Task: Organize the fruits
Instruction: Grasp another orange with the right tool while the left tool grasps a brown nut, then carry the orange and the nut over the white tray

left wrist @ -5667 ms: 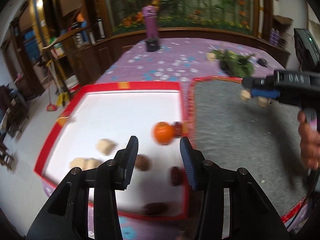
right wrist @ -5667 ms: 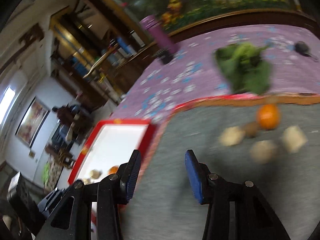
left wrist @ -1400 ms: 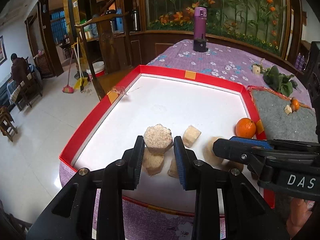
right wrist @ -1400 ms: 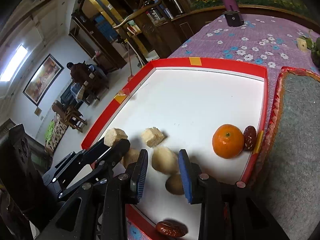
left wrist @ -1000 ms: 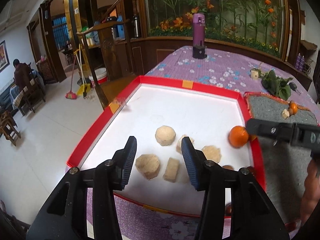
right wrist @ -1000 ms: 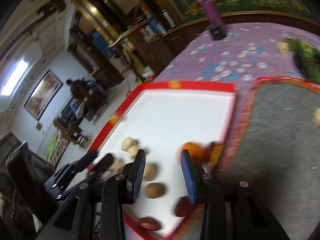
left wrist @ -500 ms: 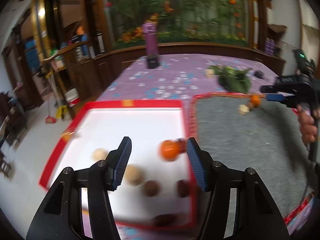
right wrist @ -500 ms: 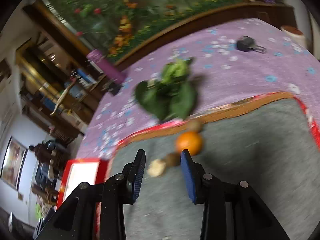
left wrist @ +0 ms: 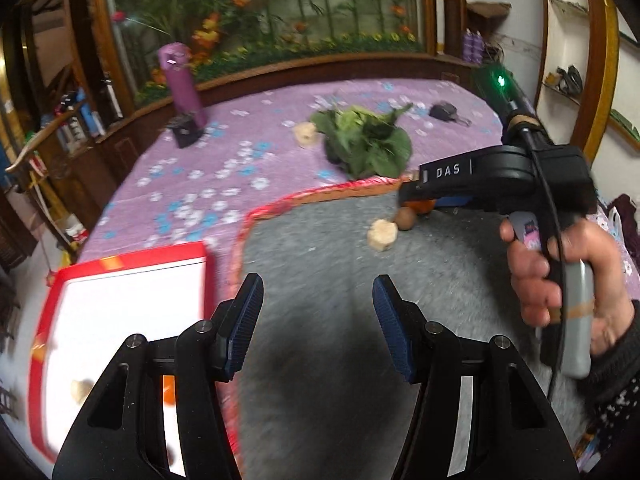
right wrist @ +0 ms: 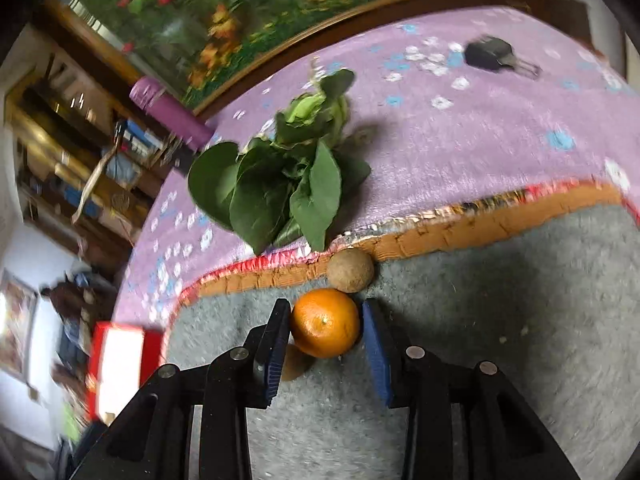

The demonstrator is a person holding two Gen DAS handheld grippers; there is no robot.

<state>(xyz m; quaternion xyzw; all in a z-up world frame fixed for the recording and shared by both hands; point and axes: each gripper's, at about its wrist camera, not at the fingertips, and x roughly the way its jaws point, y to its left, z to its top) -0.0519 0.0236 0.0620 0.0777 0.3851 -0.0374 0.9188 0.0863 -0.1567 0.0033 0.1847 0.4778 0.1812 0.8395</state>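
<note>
Grey mat (right wrist: 500, 300) now under both tools, white tray (left wrist: 132, 300) left behind w/ sorted pieces: left hand-held gripper (left wrist: 316, 320) spread, empty after drop-off; right hand-held gripper (right wrist: 326, 334) brackets tangerine (right wrist: 325, 322), pads near-touching, next transfer.

A purple floral tablecloth (left wrist: 248, 160) covers the table, and on it lie a bunch of leafy greens (right wrist: 280, 184) and, well apart, a small black key fob (right wrist: 486, 54). A purple cylinder (left wrist: 182, 80) stands upright on a black base at the far edge — behind it, a glass panel of painted flowers (left wrist: 280, 12) and cluttered wooden shelves (right wrist: 92, 160).
</note>
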